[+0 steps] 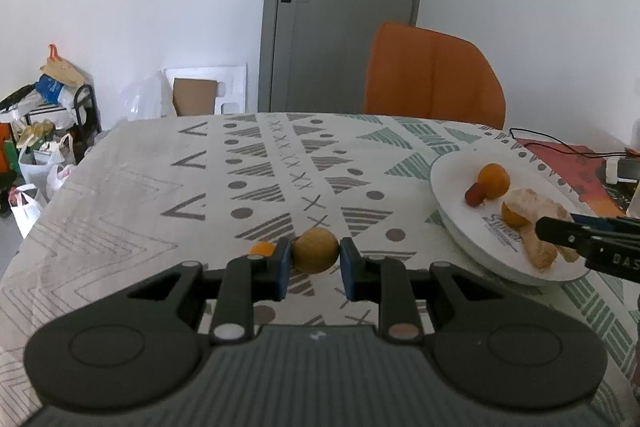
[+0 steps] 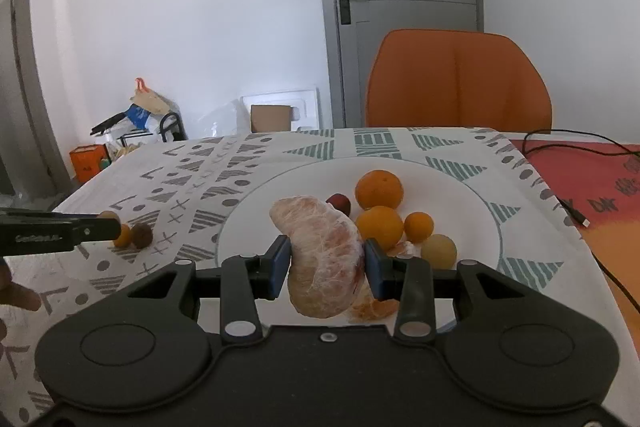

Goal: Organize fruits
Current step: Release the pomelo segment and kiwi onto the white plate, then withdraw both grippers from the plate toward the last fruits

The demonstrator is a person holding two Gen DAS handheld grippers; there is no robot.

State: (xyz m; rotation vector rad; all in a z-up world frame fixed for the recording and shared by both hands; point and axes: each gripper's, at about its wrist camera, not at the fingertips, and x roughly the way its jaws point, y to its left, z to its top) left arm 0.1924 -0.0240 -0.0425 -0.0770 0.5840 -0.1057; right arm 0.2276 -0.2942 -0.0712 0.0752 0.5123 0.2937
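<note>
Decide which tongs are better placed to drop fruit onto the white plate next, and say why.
Right. The right tongs already hold the peeled pomelo segment over the white plate; the left tongs grip a small round tan fruit away over the patterned tablecloth.

The plate (image 2: 460, 195) lies on the tablecloth (image 1: 132, 195) at the table's right, with an orange (image 2: 379, 189), two smaller citrus fruits (image 2: 379, 227) and a round longan (image 2: 439, 251) on it, right of the peeled pomelo segment (image 2: 326, 259). Left of the plate, three small fruits (image 2: 136, 235) lie on the cloth. A chair (image 2: 458, 79) stands beyond the far edge, and a door (image 2: 404, 11) behind it.
</note>
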